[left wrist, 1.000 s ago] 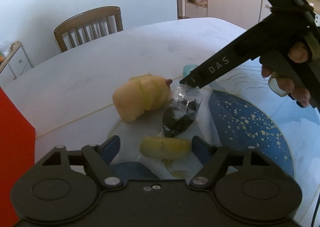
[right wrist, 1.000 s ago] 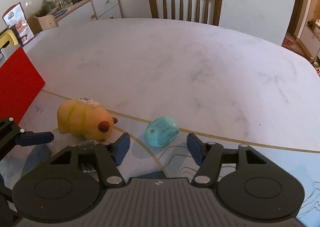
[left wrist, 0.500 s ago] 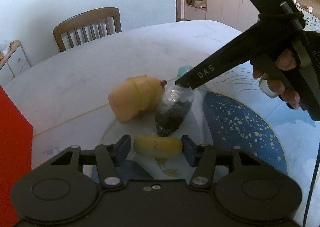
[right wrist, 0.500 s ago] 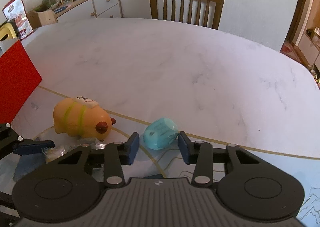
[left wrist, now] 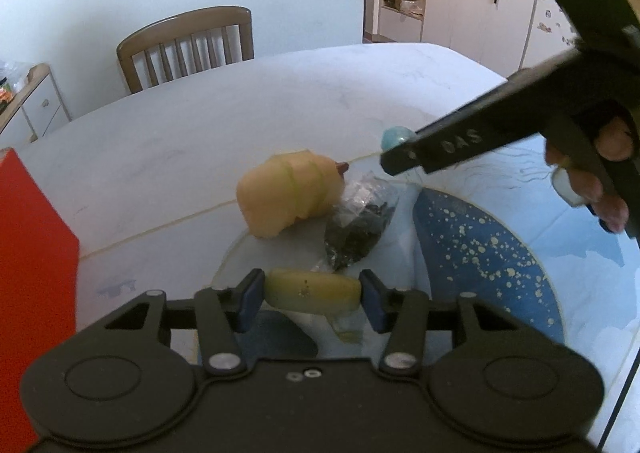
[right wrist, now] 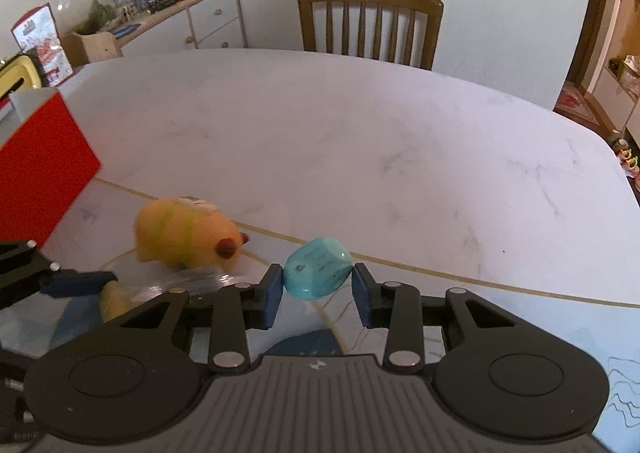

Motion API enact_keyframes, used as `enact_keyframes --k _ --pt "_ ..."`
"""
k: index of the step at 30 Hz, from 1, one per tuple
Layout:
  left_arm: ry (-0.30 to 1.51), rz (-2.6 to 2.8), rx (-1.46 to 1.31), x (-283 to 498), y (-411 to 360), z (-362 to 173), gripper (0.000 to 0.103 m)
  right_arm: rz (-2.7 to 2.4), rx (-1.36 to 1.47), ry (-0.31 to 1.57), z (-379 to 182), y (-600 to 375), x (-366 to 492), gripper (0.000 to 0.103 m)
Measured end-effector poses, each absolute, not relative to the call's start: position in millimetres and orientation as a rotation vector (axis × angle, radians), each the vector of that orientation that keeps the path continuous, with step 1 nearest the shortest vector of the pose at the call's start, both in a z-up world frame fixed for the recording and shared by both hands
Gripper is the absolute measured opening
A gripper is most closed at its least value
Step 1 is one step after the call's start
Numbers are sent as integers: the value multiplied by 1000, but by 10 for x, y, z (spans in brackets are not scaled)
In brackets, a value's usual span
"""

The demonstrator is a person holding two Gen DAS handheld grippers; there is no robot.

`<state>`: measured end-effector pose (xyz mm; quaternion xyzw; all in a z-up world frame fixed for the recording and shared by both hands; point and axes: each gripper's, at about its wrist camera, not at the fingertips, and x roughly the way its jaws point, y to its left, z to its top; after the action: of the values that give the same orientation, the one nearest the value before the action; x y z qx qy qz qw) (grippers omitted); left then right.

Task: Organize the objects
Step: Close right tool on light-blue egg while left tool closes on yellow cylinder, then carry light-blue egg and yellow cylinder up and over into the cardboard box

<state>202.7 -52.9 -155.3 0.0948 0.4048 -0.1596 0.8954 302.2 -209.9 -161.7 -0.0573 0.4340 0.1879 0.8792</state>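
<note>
My left gripper point(left wrist: 310, 287) is shut on a pale yellow banana-like piece point(left wrist: 312, 293), with a blue pad against each end, low over the printed mat point(left wrist: 480, 261). Just beyond it lie a clear bag of dark bits point(left wrist: 356, 227) and a yellow plush pig point(left wrist: 290, 191). In the right wrist view my right gripper point(right wrist: 317, 278) is shut on a teal rounded toy point(right wrist: 318, 267) at the mat's gold border. The pig point(right wrist: 180, 233) lies to its left. The left gripper's finger point(right wrist: 76, 281) and the yellow piece point(right wrist: 112, 299) show at the lower left.
A red box point(left wrist: 32, 253) stands at the left of the white marble table point(right wrist: 360, 141). A wooden chair point(right wrist: 370, 21) sits at the far side. A sideboard point(right wrist: 192, 17) with clutter is behind on the left. A hand point(left wrist: 600, 173) holds the right gripper.
Both grippers have narrowed from wide open: the left onto the yellow piece, the right onto the teal toy. The right gripper also moved forward to the toy.
</note>
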Motion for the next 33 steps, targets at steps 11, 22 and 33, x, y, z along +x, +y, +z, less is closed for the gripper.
enact_keyframes --k 11,22,33 --pt "840 -301 120 1953 -304 -1158 50 446 -99 861 -1159 -2048 2667 36" --pt "831 -282 76 1793 -132 -750 50 507 -87 818 -709 -1811 2254 36" --pt "823 -286 1 1604 195 -439 50 565 -64 790 -397 -1460 1819 36"
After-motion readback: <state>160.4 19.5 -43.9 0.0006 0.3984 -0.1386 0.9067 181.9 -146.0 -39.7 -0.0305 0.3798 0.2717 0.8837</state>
